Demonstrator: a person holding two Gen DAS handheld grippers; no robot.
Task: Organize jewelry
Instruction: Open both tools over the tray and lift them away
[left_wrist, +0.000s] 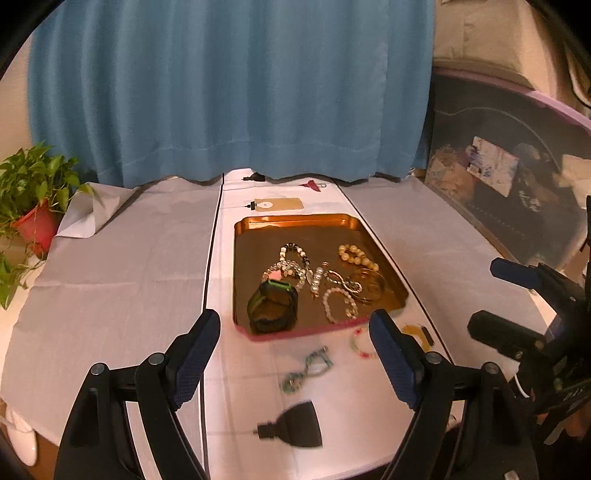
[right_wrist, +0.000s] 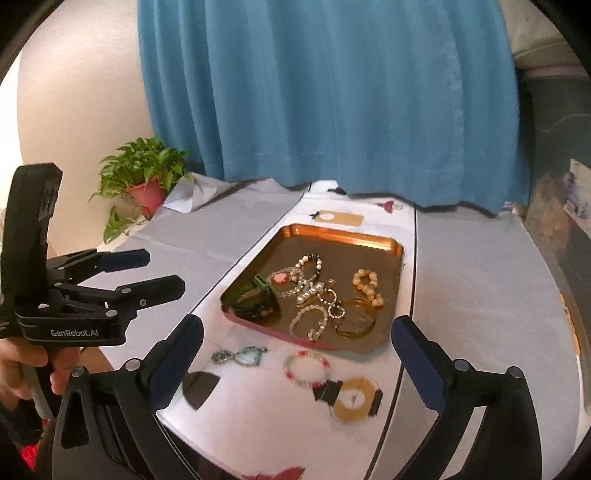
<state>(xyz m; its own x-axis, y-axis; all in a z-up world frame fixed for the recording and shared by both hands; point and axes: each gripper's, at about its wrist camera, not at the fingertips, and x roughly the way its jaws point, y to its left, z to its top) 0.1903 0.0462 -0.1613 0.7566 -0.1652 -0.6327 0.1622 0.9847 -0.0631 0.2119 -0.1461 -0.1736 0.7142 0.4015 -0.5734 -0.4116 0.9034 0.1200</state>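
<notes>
A copper tray (left_wrist: 295, 221) (right_wrist: 343, 232) holds several bracelets, a cream bead bracelet (left_wrist: 356, 254) (right_wrist: 367, 282), gold bangles (left_wrist: 371, 282) (right_wrist: 356, 317) and a black-and-green watch (left_wrist: 273, 306) (right_wrist: 256, 301). On the white cloth before it lie a teal pendant (left_wrist: 308, 369) (right_wrist: 240, 356), a pink-green bead bracelet (right_wrist: 306, 369) (left_wrist: 360, 343), and a yellow ring with black ends (right_wrist: 352, 400). My left gripper (left_wrist: 295, 354) (right_wrist: 144, 269) is open and empty, above the cloth near the tray's front. My right gripper (right_wrist: 297, 354) (left_wrist: 491, 295) is open and empty.
A black card (left_wrist: 295, 424) (right_wrist: 199, 387) lies near the front edge. A tan tag (left_wrist: 279, 204) (right_wrist: 340, 218) lies behind the tray. A potted plant (left_wrist: 33, 199) (right_wrist: 146, 181) stands at the left, a blue curtain (left_wrist: 236, 88) behind, a dark bin (left_wrist: 509, 177) at the right.
</notes>
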